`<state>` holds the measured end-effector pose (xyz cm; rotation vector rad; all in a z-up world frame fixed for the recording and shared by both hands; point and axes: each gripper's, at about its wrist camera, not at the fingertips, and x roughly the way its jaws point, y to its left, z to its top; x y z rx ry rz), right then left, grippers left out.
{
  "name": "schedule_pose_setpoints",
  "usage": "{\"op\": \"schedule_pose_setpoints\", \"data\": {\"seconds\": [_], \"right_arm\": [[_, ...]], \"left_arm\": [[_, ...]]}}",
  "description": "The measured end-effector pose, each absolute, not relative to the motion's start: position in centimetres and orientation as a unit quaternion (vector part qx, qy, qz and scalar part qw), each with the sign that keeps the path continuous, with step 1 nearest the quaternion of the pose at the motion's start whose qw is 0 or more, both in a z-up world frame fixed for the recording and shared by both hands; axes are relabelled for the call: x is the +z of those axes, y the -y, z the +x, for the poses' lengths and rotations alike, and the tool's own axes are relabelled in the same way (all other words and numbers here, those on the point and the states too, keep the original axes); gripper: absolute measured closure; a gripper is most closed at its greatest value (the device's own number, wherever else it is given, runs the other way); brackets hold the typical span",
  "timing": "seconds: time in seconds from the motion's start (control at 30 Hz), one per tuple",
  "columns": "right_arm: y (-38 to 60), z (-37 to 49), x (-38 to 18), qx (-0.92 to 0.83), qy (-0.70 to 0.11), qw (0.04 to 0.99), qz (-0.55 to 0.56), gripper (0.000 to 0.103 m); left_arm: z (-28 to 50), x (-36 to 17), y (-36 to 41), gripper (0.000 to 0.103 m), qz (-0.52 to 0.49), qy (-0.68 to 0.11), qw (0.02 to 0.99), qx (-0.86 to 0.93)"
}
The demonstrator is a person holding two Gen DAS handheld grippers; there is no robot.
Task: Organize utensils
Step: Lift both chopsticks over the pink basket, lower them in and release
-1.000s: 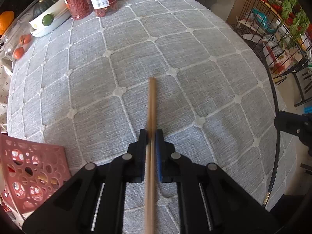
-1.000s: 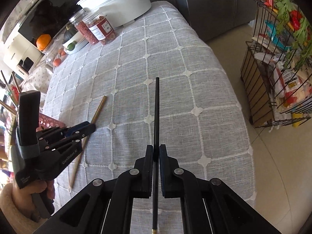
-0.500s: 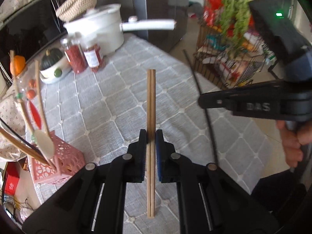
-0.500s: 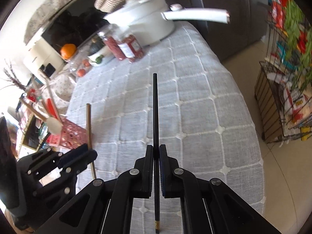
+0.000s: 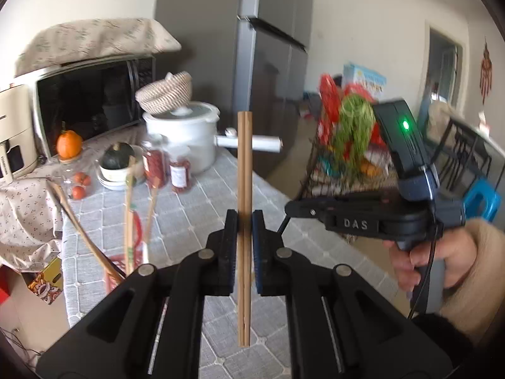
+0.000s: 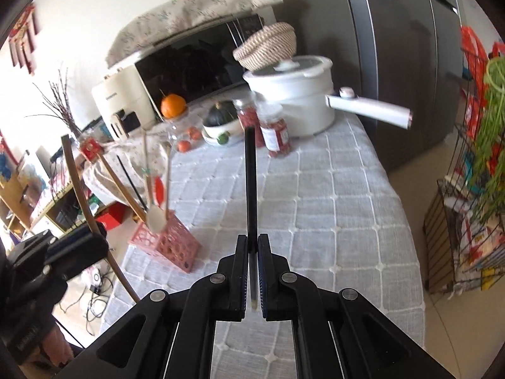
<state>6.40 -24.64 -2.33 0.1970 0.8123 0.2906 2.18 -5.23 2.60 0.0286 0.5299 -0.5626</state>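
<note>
My left gripper [image 5: 244, 225] is shut on a pair of wooden chopsticks [image 5: 244, 170] held upright above the table. My right gripper [image 6: 251, 246] is shut on a pair of black chopsticks [image 6: 251, 183], also upright. The right gripper's body [image 5: 372, 218] shows to the right in the left wrist view; the left gripper's body [image 6: 53, 252] shows at lower left in the right wrist view, its chopsticks [image 6: 82, 202] curving upward. A pink perforated utensil basket [image 6: 167, 243] stands at the table's left edge with several wooden utensils [image 6: 154, 189] in it; it also shows in the left wrist view [image 5: 118, 260].
The grey quilted tablecloth [image 6: 331, 208] covers the table. At the back stand a white pot [image 6: 296, 101], two red-filled jars [image 6: 274, 129], a bowl with a squash [image 6: 221, 123] and a microwave [image 6: 195, 66]. A wire rack with groceries [image 6: 467, 221] stands on the floor to the right.
Both grippers have lifted off the table and tilted upward with their chopsticks. The views now look across the table toward the pot and microwave instead of down at the cloth.
</note>
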Motion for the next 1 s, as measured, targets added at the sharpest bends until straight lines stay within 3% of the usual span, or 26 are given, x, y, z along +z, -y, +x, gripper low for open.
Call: {"op": "schedule_pose_setpoints", "data": {"seconds": [0.33,0.67,1.0], "right_arm": [[20.6,5.7,3.0,0.169,-0.33,0.925,0.082,0.097],[17.8,5.7,3.1,0.174,-0.342,0.921,0.075,0.097],[16.6,5.6,3.0,0.189,-0.336,0.92,0.076,0.097]], "left_arm": [[2.8,4.6,-1.0,0.093,-0.052,-0.155,0.97,-0.179],[4.7,1.1,-4.1,0.093,-0.076,-0.137,0.983,-0.091],[5.7,-0.3,-2.6,0.093,-0.022,-0.123,0.989,-0.074]]}}
